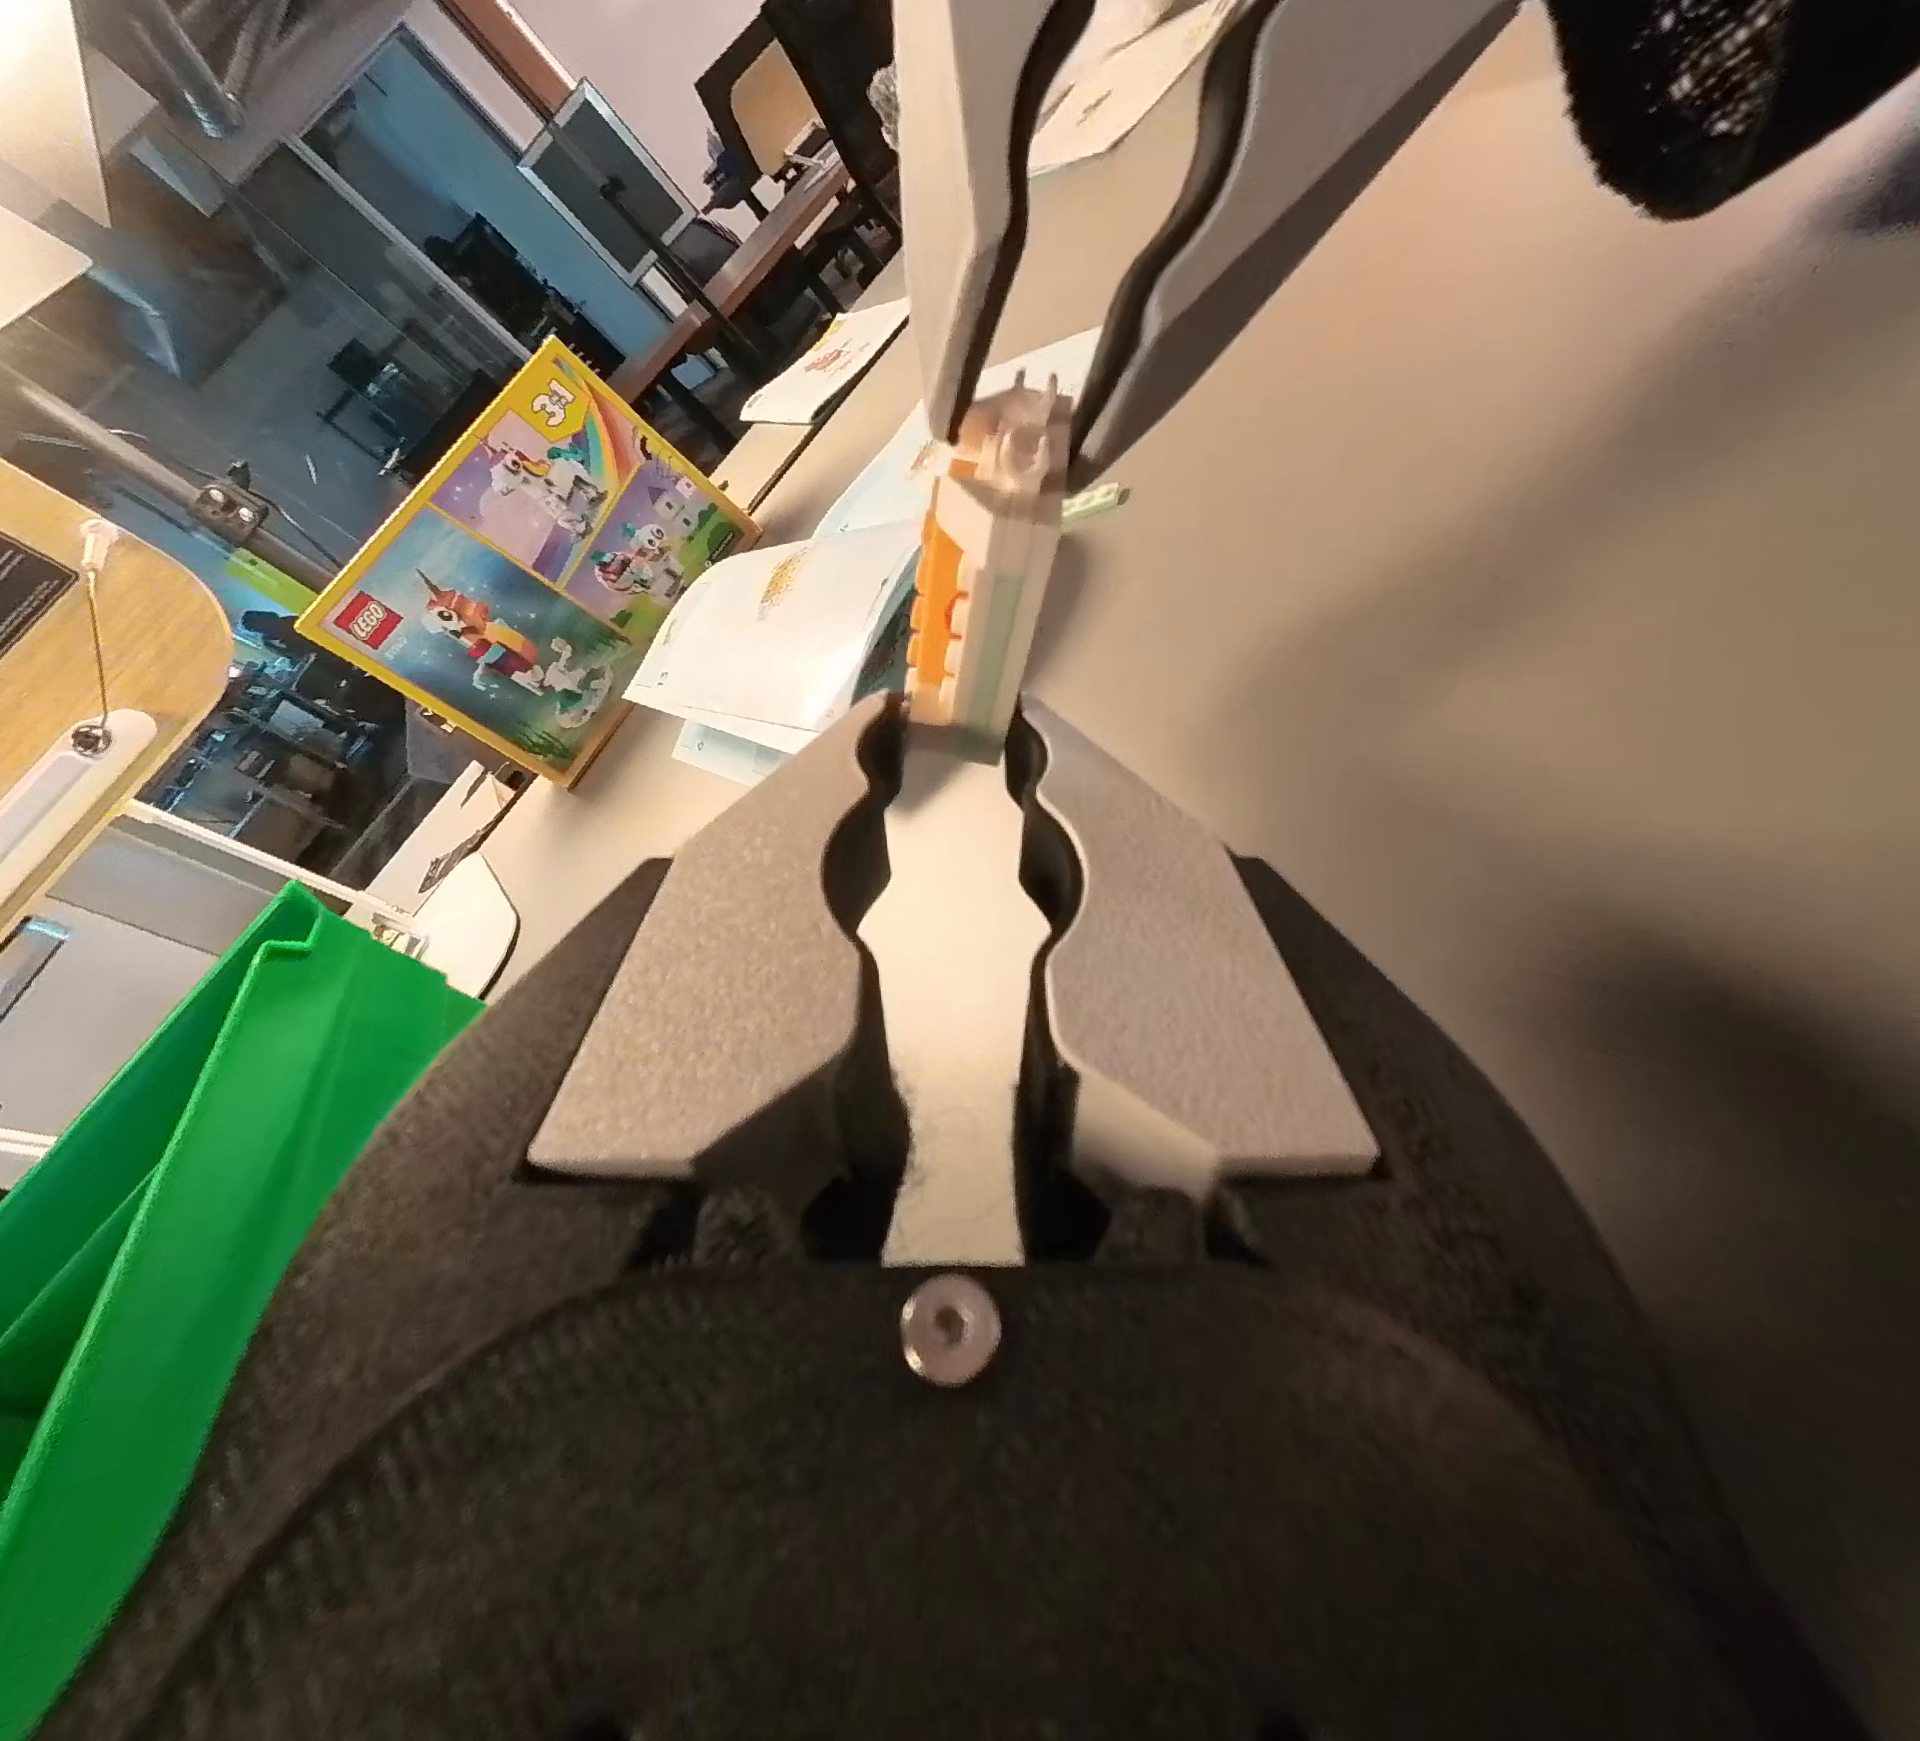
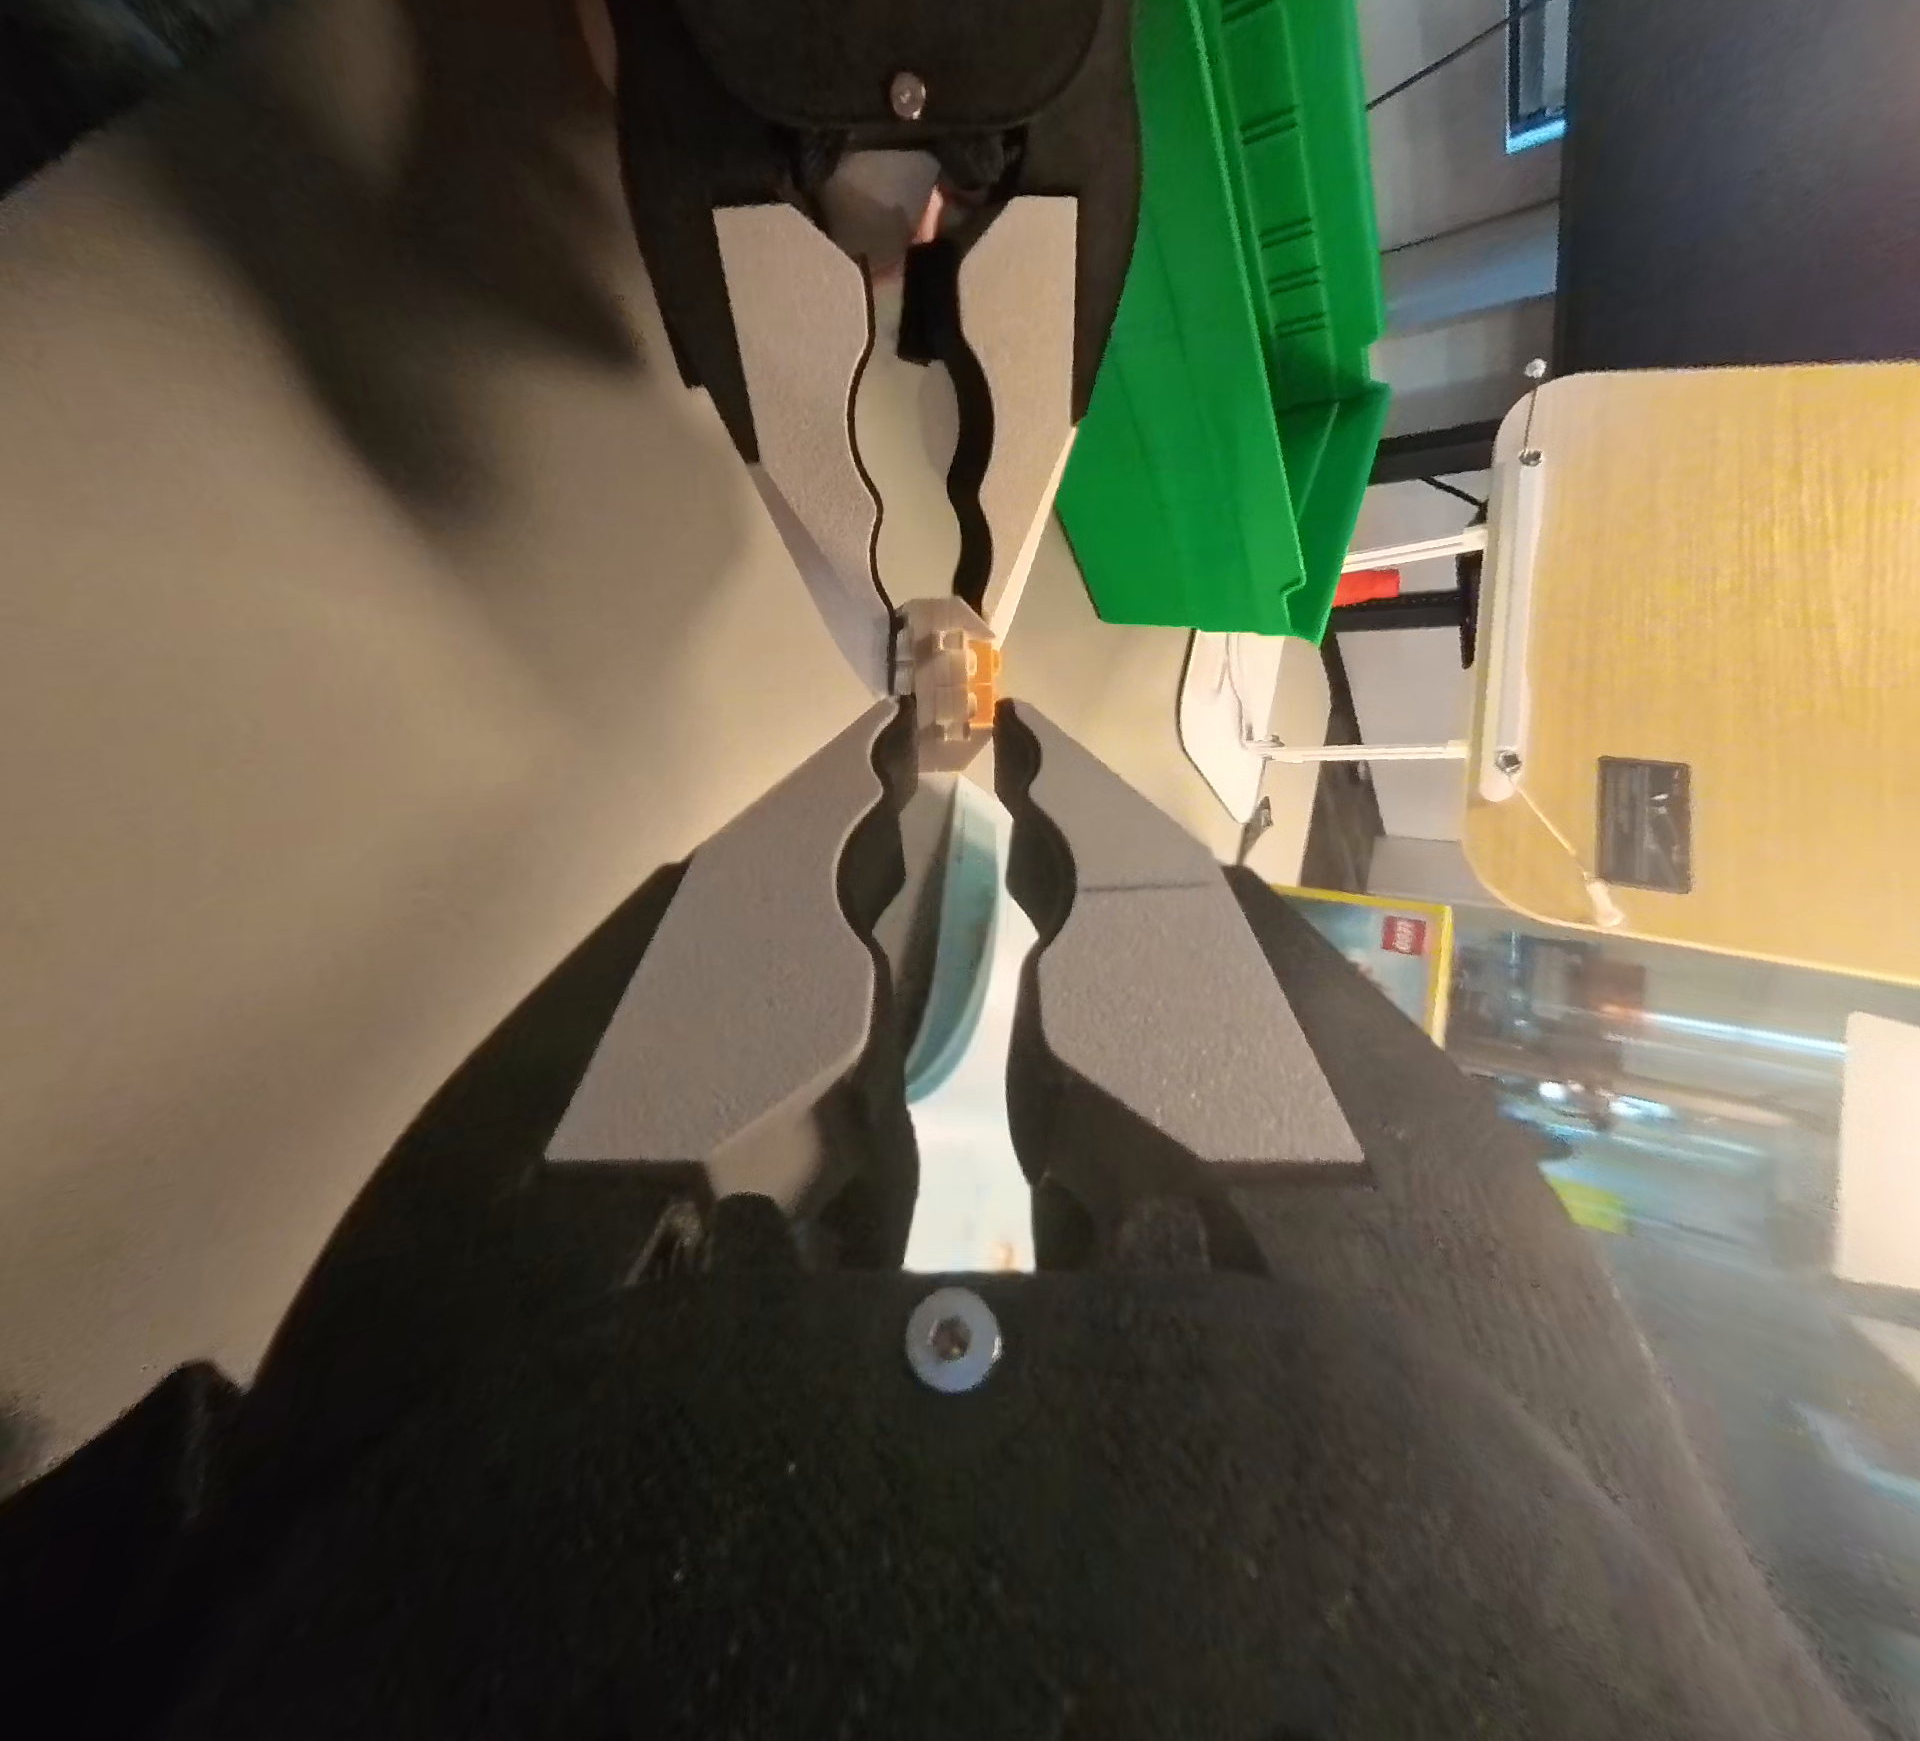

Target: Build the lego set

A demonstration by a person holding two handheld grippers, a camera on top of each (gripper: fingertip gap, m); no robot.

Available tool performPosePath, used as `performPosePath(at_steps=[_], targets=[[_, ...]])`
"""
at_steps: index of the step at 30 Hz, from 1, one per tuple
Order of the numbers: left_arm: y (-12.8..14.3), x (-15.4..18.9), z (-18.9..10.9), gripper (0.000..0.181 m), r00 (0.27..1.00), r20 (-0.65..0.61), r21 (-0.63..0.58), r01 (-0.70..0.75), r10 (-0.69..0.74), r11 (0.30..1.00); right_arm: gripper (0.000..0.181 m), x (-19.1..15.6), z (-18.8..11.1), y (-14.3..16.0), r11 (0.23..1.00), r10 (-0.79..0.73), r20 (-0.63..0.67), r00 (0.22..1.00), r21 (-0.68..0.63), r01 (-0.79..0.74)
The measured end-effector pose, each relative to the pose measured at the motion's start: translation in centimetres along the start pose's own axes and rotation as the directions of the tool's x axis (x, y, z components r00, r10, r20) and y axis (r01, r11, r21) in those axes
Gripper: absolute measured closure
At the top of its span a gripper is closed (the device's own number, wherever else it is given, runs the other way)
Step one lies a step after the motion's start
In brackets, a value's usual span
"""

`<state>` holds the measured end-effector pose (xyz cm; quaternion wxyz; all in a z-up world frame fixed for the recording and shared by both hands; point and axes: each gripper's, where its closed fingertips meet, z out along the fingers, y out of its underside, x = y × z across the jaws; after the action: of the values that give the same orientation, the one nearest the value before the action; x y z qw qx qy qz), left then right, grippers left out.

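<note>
Beige surface (image 1: 1455,652) fills the left wrist view, carrying the yellow set box (image 1: 520,590) and open instruction booklets (image 1: 769,642). Left gripper (image 1: 951,725) clamps the white-and-orange brick assembly (image 1: 987,590), held above the surface. Right wrist view: right gripper (image 2: 945,735) pinches the assembly's (image 2: 951,678) other end, a green bin (image 2: 1236,320) beside.

White-and-orange lego assembly (image 1: 977,590); held aloft between both gripper tips.
</note>
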<state>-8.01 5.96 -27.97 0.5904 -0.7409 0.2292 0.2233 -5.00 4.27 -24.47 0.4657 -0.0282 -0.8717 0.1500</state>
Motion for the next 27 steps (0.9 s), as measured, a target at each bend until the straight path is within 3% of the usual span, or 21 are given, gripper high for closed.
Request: performPosePath(at_steps=[3,5,7,11,17,22,27], targets=[[-0.2,-0.1,0.0,0.163,1.0,0.012,0.012,-0.009,0.009,1.0,0.166,0.1,-0.3,0.0,0.992,0.113,0.004,0.994,0.063,-0.113],[0.1,-0.1,0.2,0.163,0.999,0.027,-0.011,-0.035,0.035,0.999,0.129,-0.1,-0.6,0.4,0.976,0.194,0.023,0.981,0.096,-0.196],[0.1,0.0,0.3,0.163,0.998,0.029,-0.016,-0.052,0.052,0.999,0.121,0.1,-1.2,1.6,0.961,0.244,-0.026,0.97,0.14,-0.238],[0.3,-0.1,0.4,0.163,0.997,0.041,-0.027,-0.066,0.067,0.997,0.125,1.1,-3.2,6.6,0.933,0.338,-0.27,0.902,0.224,-0.283],[0.9,-0.3,0.8,0.163,0.99,0.069,-0.069,-0.118,0.123,0.991,0.133,3.8,-9.1,17.4,0.84,0.535,-0.612,0.582,0.313,-0.444],[1.5,0.8,1.8,0.162,0.983,0.021,-0.129,-0.177,0.181,0.976,0.139,4.5,-11.1,20.8,0.812,0.568,-0.659,0.494,0.348,-0.468],[-0.8,2.2,4.7,0.162,0.932,-0.048,-0.116,-0.362,0.359,0.925,0.142,4.8,-12.0,21.8,0.738,0.664,-0.614,0.428,0.445,-0.506]])
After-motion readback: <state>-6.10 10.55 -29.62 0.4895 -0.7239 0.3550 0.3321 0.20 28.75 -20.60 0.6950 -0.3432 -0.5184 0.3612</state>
